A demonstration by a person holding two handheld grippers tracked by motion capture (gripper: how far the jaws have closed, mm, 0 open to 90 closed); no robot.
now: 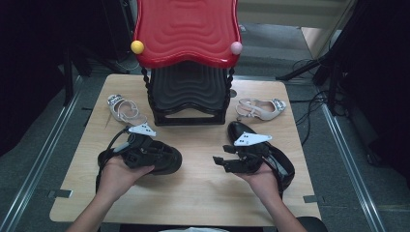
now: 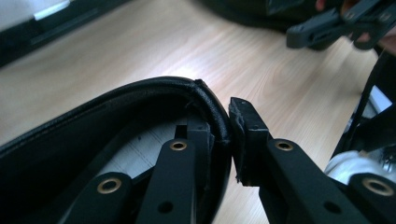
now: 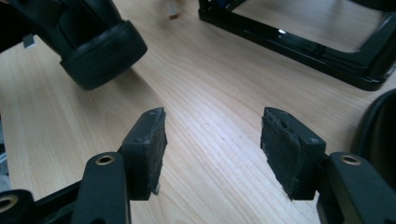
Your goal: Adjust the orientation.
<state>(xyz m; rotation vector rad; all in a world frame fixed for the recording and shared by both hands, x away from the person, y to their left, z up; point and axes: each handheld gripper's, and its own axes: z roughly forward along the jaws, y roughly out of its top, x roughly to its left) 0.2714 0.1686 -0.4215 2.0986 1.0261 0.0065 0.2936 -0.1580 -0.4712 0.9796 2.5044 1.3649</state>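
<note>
A black shoe [image 1: 167, 159] lies left of centre on the wooden table [image 1: 193, 193]. My left gripper [image 1: 157, 155] is shut on it. In the left gripper view the gripper [image 2: 223, 126] pinches the shoe's padded collar [image 2: 140, 93], one jaw inside the shoe and the other outside. In the right gripper view an end of that shoe [image 3: 100, 51] hangs a little above the wood. My right gripper [image 1: 220, 162] is open over bare table, nothing between its pads [image 3: 212, 140]. A second black shoe [image 1: 285, 166] lies under and beside the right hand, its edge [image 3: 380, 135] close to the right jaw.
A black shoe rack [image 1: 188, 92] with a red top shelf [image 1: 186, 31] stands at the back centre. A silvery sandal [image 1: 123, 110] lies left of it and a pale sandal [image 1: 261, 108] right of it. Dark floor and cables surround the table.
</note>
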